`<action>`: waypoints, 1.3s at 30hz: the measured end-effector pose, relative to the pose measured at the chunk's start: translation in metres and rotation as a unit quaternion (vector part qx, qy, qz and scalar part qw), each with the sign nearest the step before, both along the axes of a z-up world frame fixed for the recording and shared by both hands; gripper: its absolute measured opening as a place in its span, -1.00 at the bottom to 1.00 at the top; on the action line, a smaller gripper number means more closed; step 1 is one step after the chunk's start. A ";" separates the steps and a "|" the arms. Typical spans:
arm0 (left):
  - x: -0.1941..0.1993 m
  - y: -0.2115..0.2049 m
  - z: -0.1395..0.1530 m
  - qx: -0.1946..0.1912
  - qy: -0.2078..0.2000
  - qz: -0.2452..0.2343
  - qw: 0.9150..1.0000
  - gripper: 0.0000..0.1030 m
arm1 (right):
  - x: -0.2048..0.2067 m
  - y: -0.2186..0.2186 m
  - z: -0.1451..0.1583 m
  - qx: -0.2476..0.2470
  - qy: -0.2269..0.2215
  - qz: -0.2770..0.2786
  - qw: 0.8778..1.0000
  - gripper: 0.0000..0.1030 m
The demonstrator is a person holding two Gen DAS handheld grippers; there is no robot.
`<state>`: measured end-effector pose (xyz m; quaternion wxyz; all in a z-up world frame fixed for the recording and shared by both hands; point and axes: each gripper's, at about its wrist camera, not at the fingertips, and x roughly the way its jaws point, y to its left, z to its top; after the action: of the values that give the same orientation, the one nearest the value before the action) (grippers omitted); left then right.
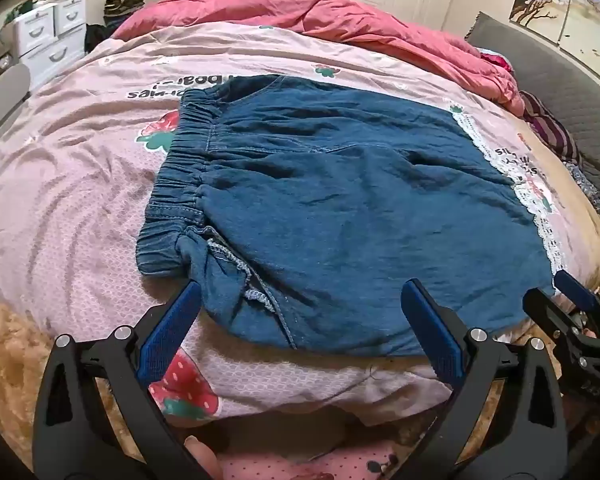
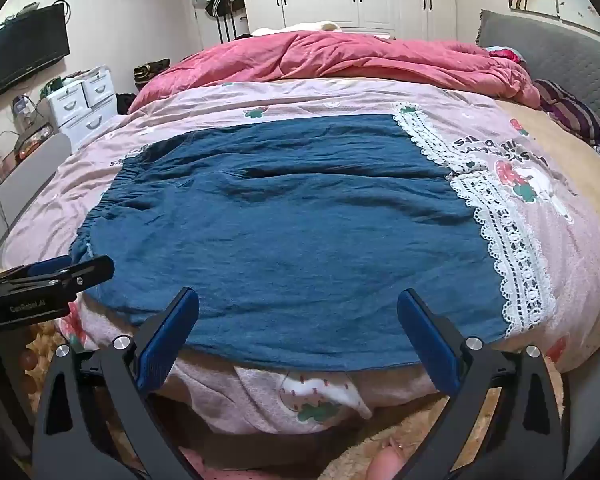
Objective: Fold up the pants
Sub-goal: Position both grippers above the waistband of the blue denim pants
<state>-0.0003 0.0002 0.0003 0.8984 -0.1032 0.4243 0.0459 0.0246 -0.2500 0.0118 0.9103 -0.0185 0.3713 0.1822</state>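
A: What did the left wrist view show?

B: The blue pants (image 1: 340,216) lay flat on the pink strawberry-print blanket (image 1: 80,200), folded into a broad slab. Their gathered waistband (image 1: 180,172) sat at the pants' left end, and a white lace hem (image 1: 516,184) edged their right end. The left gripper (image 1: 300,320) stood with its blue fingers spread wide, empty, at the near edge of the pants below the waistband corner. The right gripper (image 1: 572,304) showed just beside the pants' near right corner; its state was not clear from there.

A: And the right wrist view?

B: The pants (image 2: 284,232) filled the middle, again flat on the blanket (image 2: 540,240), with the lace hem (image 2: 508,248) along their right side. The right gripper (image 2: 298,320) was spread wide and held nothing, its fingertips over the near edge of the pants. The left gripper (image 2: 56,276) came in beside the pants' near left corner. A red quilt (image 2: 340,56) lay bunched beyond the pants, and white drawers (image 2: 80,100) stood off to their far left.
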 end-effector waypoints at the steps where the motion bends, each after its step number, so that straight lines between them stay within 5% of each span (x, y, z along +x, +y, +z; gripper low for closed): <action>1: 0.000 0.000 0.000 0.001 0.000 0.001 1.000 0.82 | -0.001 -0.001 0.000 0.013 -0.004 0.002 1.000 0.92; 39: -0.001 -0.012 0.000 0.008 -0.006 -0.009 1.000 0.82 | -0.005 0.006 -0.001 -0.013 -0.004 0.008 1.000 0.92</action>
<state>-0.0010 -0.0114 0.0003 0.9022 -0.0925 0.4192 0.0406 0.0200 -0.2443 0.0104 0.9102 -0.0344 0.3695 0.1840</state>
